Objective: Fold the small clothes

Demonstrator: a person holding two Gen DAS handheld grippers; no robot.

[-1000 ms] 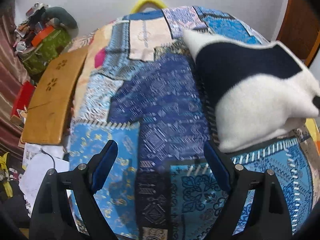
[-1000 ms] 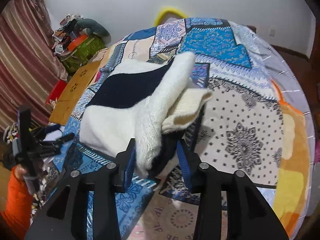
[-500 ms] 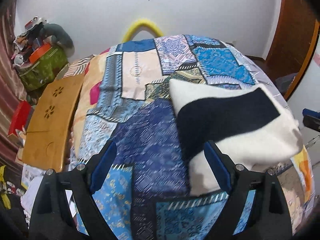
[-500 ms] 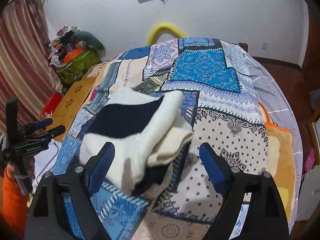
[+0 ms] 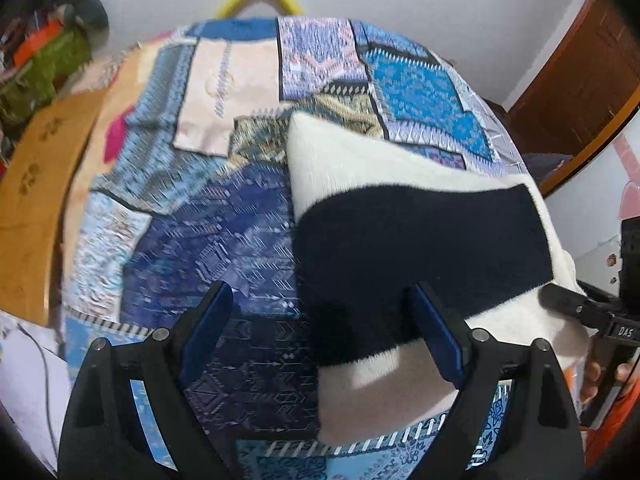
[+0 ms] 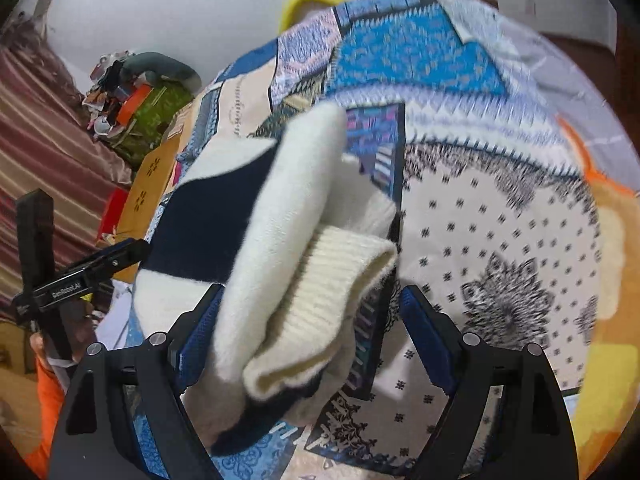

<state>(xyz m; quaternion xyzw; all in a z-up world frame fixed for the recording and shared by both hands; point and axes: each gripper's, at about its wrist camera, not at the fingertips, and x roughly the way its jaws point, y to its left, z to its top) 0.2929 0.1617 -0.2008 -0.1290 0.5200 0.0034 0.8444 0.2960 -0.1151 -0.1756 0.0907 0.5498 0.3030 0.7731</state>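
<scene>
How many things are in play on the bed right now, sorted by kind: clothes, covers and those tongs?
Folded cream and navy sweater: 1
Patchwork bedspread: 1
Tongs, both open: 2, the left tongs and the right tongs
Total: 4

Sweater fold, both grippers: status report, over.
Left gripper open, empty. Right gripper open, straddling the sweater, not pinching. Sweater folded on the quilt. Nothing in the way.
</scene>
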